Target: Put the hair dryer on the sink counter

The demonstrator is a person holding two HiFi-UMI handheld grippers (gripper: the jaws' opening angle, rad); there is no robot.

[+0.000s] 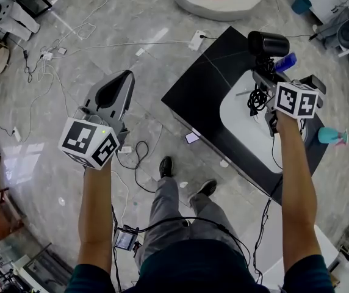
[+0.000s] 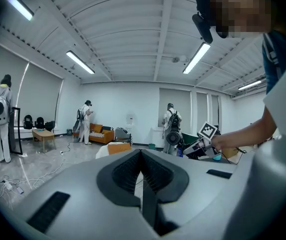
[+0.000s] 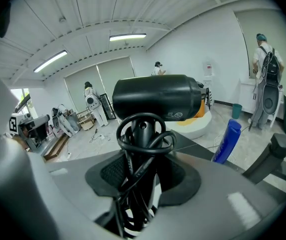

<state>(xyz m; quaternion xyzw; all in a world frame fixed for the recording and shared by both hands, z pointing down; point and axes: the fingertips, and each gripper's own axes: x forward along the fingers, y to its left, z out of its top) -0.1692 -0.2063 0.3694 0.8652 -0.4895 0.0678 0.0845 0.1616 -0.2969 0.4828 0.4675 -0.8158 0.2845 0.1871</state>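
The black hair dryer (image 1: 268, 43) (image 3: 158, 99) hangs above the far end of the black sink counter (image 1: 199, 84), beyond the white basin (image 1: 241, 127). My right gripper (image 1: 263, 73) (image 3: 143, 176) is shut on its handle, with the coiled black cord (image 3: 142, 139) bunched between the jaws. Off to the left of the counter, over the marble floor, my left gripper (image 1: 121, 81) (image 2: 142, 173) is held with its jaws together and nothing in them.
A blue bottle (image 1: 286, 61) (image 3: 226, 141) stands on the counter just right of the dryer. A teal object (image 1: 330, 136) lies at the counter's right edge. Cables (image 1: 138, 157) trail over the floor by my feet. A round white cushion (image 1: 217, 2) lies beyond; several people stand further back.
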